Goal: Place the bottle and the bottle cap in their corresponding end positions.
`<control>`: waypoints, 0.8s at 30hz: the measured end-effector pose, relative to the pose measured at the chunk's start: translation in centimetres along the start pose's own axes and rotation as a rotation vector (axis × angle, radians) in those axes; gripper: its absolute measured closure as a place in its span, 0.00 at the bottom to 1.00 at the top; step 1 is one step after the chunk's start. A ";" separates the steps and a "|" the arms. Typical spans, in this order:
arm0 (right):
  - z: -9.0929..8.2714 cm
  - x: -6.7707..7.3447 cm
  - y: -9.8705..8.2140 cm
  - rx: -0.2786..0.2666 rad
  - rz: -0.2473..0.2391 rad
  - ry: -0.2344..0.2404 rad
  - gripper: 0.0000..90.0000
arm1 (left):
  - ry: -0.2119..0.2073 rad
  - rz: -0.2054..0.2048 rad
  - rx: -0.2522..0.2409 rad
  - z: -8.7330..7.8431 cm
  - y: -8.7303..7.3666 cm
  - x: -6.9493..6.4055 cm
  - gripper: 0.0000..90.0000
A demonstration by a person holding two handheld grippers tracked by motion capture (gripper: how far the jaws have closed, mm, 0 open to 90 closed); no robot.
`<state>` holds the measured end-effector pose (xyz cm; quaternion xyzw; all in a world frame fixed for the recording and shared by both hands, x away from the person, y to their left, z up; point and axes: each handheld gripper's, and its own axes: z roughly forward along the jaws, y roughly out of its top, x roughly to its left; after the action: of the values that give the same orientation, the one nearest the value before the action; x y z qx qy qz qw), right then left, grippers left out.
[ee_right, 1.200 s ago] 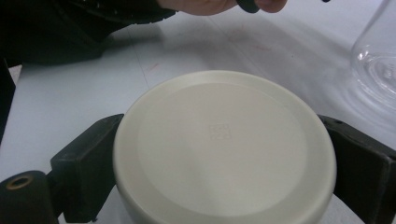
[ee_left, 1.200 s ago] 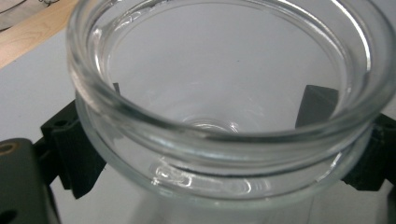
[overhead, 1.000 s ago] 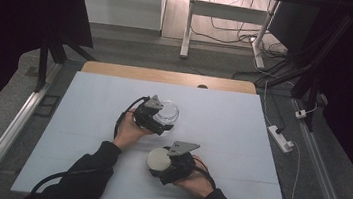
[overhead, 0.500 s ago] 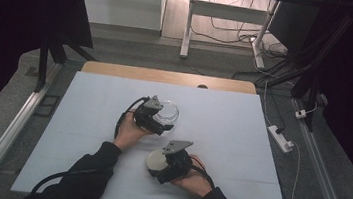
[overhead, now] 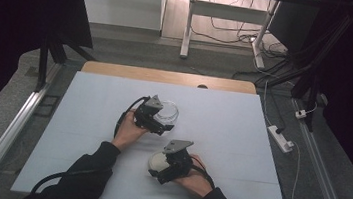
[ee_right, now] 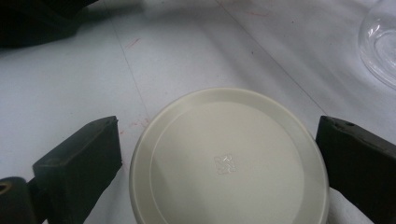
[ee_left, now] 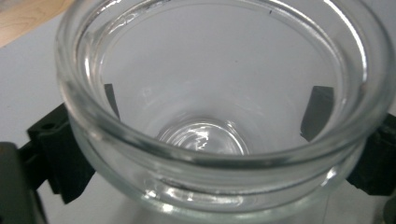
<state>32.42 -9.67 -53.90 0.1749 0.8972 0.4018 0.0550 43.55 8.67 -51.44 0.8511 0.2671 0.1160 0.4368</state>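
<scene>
white table [overhead: 241, 132], left gripper [overhead: 160, 123] clasping glass jar [ee_left: 219, 116], right gripper [ee_right: 219, 154] wide around unlabelled cream lid [ee_right: 229, 161]

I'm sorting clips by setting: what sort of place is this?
Probably a lab or workshop set up for recording, not a home. A plain white table stands between dark curtains, loose cables lie on the floor behind it, and a power strip sits beside it.
</scene>
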 end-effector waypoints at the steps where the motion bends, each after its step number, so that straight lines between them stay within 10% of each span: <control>1: 0.0 0.0 0.0 -0.002 0.005 0.003 0.01 | -0.004 -0.001 -0.003 0.0 0.0 0.0 0.02; 24: -1.7 0.2 0.4 -0.082 0.022 0.026 0.00 | -0.001 -0.036 -0.016 -3.5 -0.6 -0.3 0.00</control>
<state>31.91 -10.53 -52.39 0.1771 0.8786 0.4412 0.0459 41.56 11.13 -49.84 0.8426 0.2813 0.1097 0.4460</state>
